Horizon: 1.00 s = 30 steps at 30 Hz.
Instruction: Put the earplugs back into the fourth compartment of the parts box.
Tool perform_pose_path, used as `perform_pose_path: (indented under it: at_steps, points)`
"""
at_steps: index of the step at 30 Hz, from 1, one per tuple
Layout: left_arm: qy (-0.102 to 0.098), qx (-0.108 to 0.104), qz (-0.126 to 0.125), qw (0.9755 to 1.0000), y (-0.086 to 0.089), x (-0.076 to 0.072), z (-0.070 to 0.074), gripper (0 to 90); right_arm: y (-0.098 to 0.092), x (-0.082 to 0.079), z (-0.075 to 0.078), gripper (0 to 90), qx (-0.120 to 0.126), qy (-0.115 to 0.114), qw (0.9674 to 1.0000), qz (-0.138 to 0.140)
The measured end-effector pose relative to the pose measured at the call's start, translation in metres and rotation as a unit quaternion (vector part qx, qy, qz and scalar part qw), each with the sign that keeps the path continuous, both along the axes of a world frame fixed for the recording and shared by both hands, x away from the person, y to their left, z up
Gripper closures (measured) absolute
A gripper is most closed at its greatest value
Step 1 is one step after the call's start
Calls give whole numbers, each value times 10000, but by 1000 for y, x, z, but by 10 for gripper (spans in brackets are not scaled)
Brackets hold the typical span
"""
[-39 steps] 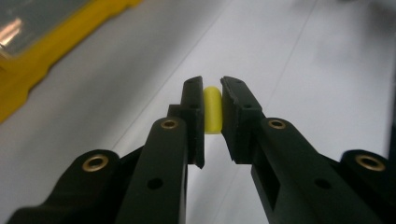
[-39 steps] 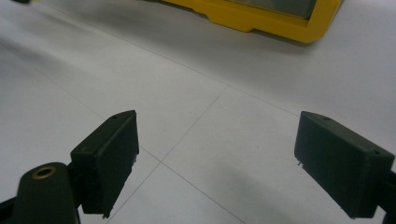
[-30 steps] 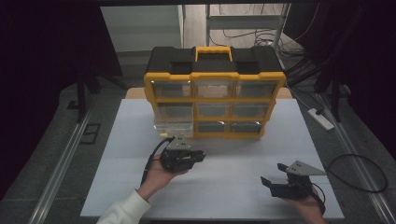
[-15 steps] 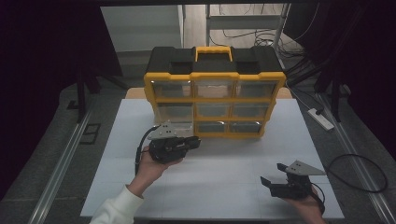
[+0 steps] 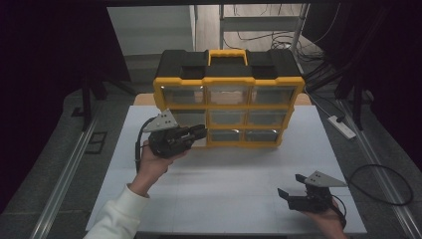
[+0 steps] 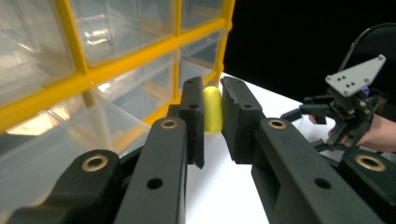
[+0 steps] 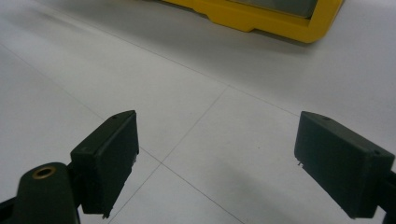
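Note:
A yellow and black drawer organiser stands upright at the back of the white table, with clear drawers in three rows. My left gripper is held off the table, its tips right at the organiser's lower-left drawers. In the left gripper view, the left gripper has its jaws almost together with a thin slit and nothing between them; the organiser's yellow frame runs close along the left. My right gripper rests low at the table's front right, wide open. The right gripper has only bare table between its jaws.
The organiser's yellow base edge lies far ahead of the right gripper. A white power strip sits past the table's right edge, with a cable loop on the floor. Metal rails run along both sides of the table.
My left gripper has risen from the table and moved up and right to the organiser's lower-left drawers. The right gripper has stayed in place.

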<state>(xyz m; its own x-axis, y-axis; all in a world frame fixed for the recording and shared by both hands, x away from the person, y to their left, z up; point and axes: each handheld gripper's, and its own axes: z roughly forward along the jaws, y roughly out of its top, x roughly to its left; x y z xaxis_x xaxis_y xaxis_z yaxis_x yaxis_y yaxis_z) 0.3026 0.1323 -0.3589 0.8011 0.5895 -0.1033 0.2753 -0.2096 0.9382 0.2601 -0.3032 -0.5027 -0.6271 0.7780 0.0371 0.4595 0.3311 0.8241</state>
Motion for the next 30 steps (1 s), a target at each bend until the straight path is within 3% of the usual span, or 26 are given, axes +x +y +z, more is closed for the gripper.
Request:
perform_pose_path:
  at_steps: [10, 19, 30]
  points:
    - [-11, 228, 206, 9995, 1, 20, 10, 786, 0, 0, 0, 145, -1, -3, 10000, 1]
    - [258, 331, 583, 9974, 16, 39, -1, 783, -1, 0, 0, 145, -10, 6, 10000, -4]
    - [304, 441, 730, 9959, 21, 43, -6, 776, 0, 0, 0, 145, -12, 13, 10000, -4]
